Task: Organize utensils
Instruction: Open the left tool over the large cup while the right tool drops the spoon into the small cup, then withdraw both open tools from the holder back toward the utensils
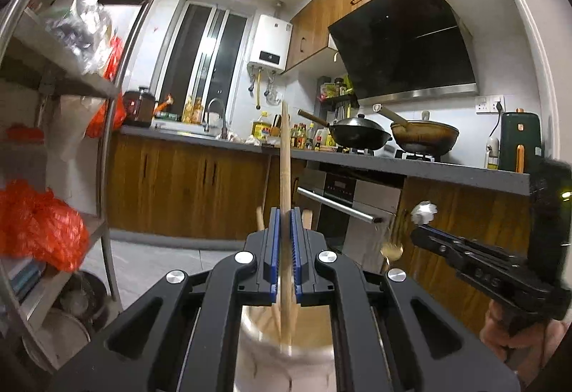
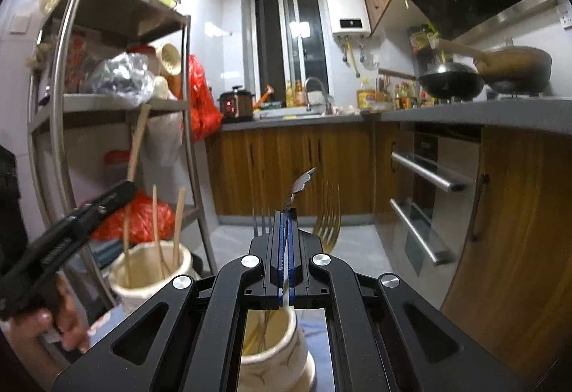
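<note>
Black left gripper (image 1: 285,213) fills the lower frame, its blue pads pinching an upright wooden utensil (image 1: 285,156) above a cream holder (image 1: 286,352). Right gripper (image 2: 285,213), lower centre, clamps a thin metal utensil (image 2: 299,185) over another cream holder (image 2: 275,349).

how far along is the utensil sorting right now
Done: some wooden sticks already stand in the left cream holder, and gold forks in the right holder.

In hand: left gripper clamps a wooden utensil; right gripper clamps a silver utensil. Each is above a holder.

Left: dropping both in.
</note>
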### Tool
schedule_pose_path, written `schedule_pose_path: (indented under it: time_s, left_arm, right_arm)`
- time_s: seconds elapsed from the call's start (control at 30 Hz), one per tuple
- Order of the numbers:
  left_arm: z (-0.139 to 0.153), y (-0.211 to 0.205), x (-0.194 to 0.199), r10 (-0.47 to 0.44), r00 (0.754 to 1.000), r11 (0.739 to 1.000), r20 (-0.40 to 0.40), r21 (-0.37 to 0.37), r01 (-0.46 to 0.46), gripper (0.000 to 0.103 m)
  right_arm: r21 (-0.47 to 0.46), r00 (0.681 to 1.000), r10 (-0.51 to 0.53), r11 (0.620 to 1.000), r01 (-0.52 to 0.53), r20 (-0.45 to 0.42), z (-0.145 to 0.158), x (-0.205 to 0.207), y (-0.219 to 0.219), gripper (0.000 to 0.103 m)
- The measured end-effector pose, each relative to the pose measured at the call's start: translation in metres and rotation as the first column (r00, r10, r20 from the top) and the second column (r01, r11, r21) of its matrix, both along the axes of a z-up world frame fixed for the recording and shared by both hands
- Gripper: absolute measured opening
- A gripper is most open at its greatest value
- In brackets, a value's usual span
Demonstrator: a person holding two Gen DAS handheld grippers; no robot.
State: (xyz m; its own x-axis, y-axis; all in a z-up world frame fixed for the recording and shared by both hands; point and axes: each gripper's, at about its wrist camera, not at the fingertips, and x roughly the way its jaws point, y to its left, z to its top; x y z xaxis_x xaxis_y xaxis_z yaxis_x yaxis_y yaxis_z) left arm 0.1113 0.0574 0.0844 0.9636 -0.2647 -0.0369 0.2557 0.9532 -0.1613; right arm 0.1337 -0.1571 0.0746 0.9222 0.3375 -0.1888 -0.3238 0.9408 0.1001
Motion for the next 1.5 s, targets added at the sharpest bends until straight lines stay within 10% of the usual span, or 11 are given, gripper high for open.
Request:
schedule_pose_path:
  time_s: [0.7,1.5]
  left_arm:
    - [-0.018,0.002,-0.001,0.042,0.992,0.997,-0.121,0.072,-0.033,0.014]
    - [-0.017,-0.016,-0.066,0.145,0.966,0.975,-0.214,0.197,-0.103,0.097]
  right_arm:
    - [-0.015,0.992,0.003,1.000,-0.005,-0.128,-0.025,0.010,0.002,0.004]
    - [0.020,0.987,-0.001,1.000,0.004,-0.163,-0.020,-0.067,-0.045,0.094]
